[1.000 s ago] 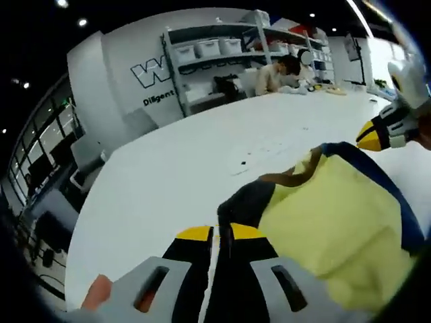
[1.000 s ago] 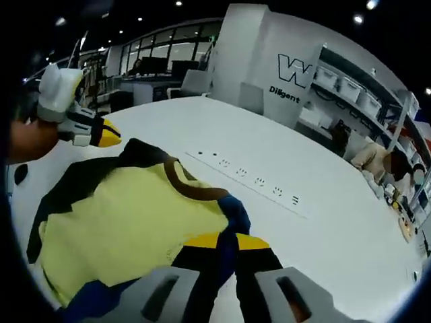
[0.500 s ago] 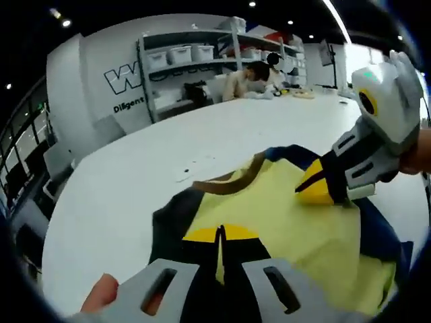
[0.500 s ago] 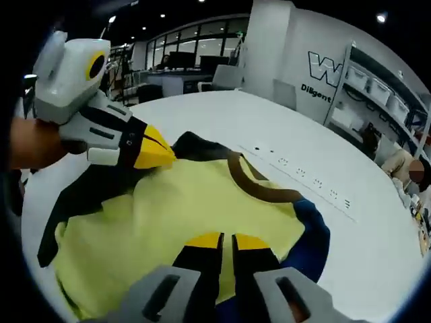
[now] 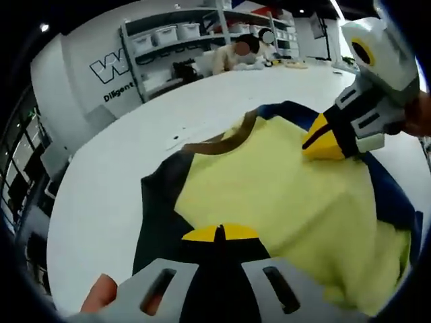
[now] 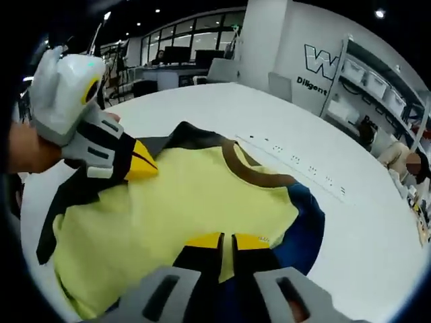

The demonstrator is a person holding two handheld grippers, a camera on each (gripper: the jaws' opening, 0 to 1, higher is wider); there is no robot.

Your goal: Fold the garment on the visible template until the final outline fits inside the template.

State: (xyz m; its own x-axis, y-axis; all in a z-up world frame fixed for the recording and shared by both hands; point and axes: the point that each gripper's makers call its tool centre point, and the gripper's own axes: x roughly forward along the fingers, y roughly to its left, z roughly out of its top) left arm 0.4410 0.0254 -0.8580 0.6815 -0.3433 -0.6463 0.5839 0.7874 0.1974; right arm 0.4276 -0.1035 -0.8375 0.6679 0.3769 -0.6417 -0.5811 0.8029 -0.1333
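A yellow garment (image 5: 283, 195) with dark sleeves lies spread on the white counter (image 5: 108, 188), each sleeve pinched by the closed left gripper (image 5: 219, 233) and right gripper (image 6: 227, 241).

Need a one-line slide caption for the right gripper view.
Both grippers pinch a yellow garment on the white table.

garment (image 6: 182, 208): soft matt cloth, yellow with dark sleeves and a brown collar band | bench (image 5: 101, 182): smooth white top, a little shiny | right gripper (image 5: 323, 145): hard smooth plastic, yellow tips, grey and white body beside the garment
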